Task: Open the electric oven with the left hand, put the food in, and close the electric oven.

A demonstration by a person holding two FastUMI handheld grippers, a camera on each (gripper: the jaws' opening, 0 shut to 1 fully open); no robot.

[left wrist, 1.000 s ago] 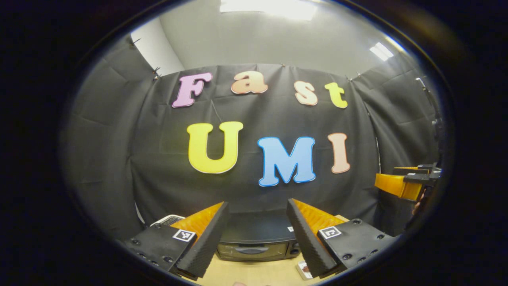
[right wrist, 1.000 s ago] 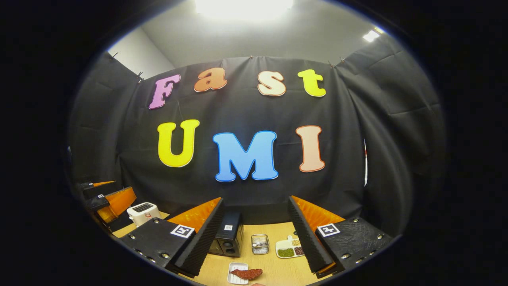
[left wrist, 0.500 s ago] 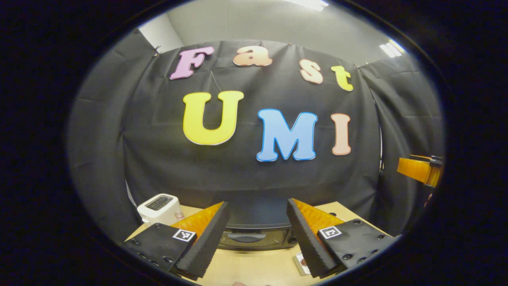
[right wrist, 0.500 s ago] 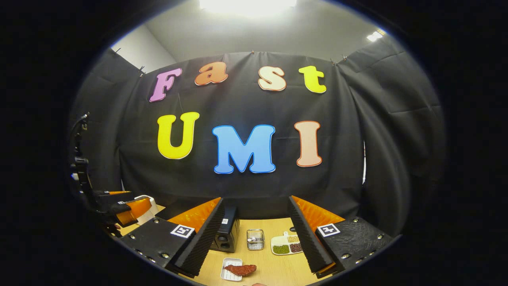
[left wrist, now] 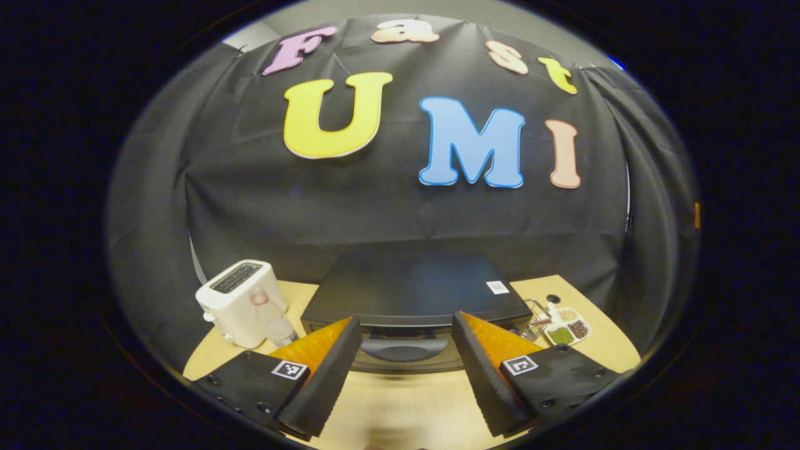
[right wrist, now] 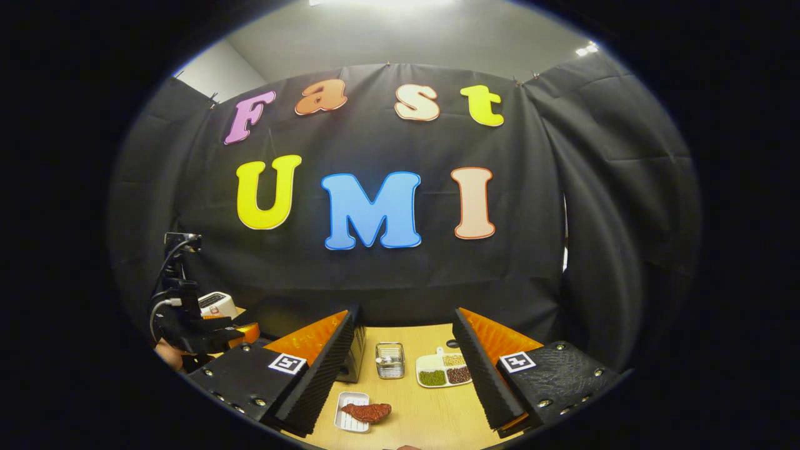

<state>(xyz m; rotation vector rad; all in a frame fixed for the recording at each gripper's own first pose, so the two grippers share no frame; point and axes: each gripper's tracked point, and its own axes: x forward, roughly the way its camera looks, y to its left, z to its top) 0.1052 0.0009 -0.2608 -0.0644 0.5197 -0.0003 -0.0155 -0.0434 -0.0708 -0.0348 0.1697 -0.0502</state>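
A black electric oven [left wrist: 415,290] stands at the back of the wooden table, its door shut and its curved handle [left wrist: 404,348] facing me. My left gripper [left wrist: 403,375] is open, its fingers spread on either side of the handle, a short way in front of it. In the right gripper view, a reddish-brown piece of food [right wrist: 367,411] lies on a small white tray [right wrist: 347,420]. My right gripper [right wrist: 400,381] hangs open above the table, behind and above the food. The oven's side [right wrist: 356,350] peeks past its left finger. The left gripper [right wrist: 206,334] shows at the far left.
A white toaster [left wrist: 240,301] stands left of the oven with a small bottle [left wrist: 278,330] beside it. Right of the oven are a glass jar [right wrist: 390,360] and a white divided dish of beans [right wrist: 444,372]. The wooden table [left wrist: 406,412] has bare room in front.
The left gripper has moved forward and tilted down toward the oven, which now looks much larger. The right gripper has dipped slightly; the food and dishes sit a little higher in its view.
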